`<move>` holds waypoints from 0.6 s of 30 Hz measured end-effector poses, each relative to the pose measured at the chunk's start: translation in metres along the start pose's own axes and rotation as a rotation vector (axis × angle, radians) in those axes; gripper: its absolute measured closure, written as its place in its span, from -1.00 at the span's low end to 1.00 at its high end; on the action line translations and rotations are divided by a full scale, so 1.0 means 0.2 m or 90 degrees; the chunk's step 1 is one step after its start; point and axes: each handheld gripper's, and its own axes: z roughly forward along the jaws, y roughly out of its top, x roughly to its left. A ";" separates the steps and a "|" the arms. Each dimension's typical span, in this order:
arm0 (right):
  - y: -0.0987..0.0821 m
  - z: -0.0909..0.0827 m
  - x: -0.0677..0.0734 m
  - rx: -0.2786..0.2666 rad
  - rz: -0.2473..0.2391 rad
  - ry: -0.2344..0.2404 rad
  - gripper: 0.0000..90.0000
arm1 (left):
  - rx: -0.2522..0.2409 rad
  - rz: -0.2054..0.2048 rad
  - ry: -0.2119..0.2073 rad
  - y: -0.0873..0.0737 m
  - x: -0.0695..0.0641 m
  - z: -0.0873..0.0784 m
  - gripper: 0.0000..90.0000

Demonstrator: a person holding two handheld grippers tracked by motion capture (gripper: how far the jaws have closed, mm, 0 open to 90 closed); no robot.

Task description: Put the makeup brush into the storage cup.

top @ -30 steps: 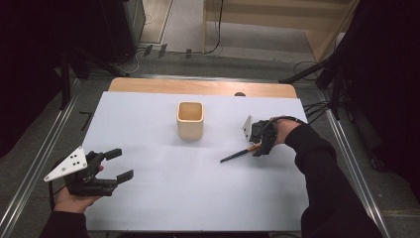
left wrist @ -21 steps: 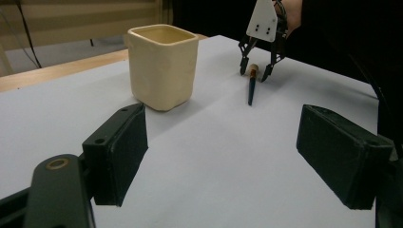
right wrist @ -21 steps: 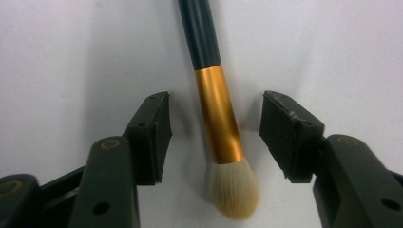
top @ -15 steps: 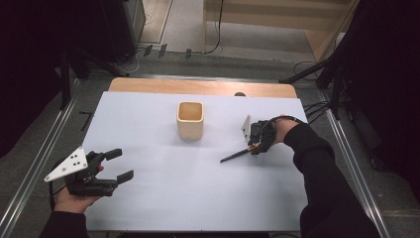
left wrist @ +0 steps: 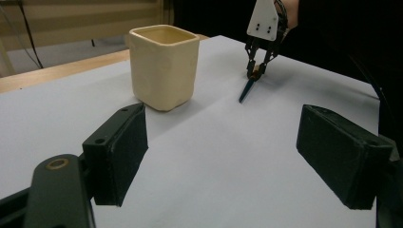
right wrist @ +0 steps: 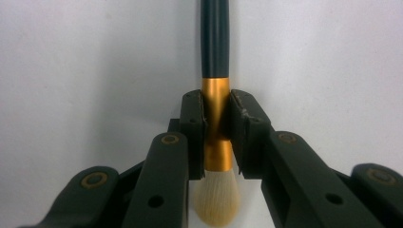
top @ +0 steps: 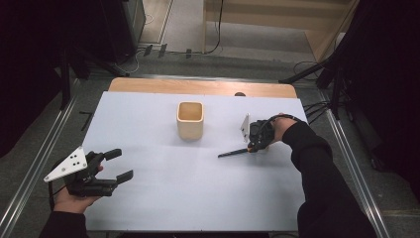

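I am making out no brand, label or writing on anything here. My right claw (right wrist: 217, 137) is clenching on a makeup brush with a black handle, a gold metal collar and pale bristles (right wrist: 216, 104); its jaws have just been closing, and now both pads are pressing the gold collar from either side. The bristles are pointing back towards my claw's body, and the black handle is running straight out ahead of the tips, lying along the white sheet covering the desk (top: 198, 198). In the high view that right claw (top: 255, 145) is sitting at the brush's collar end, with the handle (top: 233, 153) stretching away from it towards my other hand.

My left claw (top: 120, 164) is hanging released, jaws standing wide apart with nothing between them, well away from the brush. A cream, square-sided plastic cup (top: 190, 119) is standing upright ahead of my left claw and off to the side of my right one, near the brush but not touching it. Nothing is standing between my right claw and the cup.

A strip of bare wood is showing at the desk's far edge (top: 198, 87). Beyond it I am seeing a grey floor with cables and dark stands.
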 end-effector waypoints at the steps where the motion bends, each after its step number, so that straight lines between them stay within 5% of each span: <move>1: 0.00 0.00 0.00 0.002 0.002 0.000 0.72 | 0.000 -0.001 0.000 0.00 0.00 0.00 -0.60; 18: 0.00 -0.11 0.04 -0.038 0.016 0.004 0.73 | 0.010 -0.013 -0.006 0.00 0.01 0.01 -0.60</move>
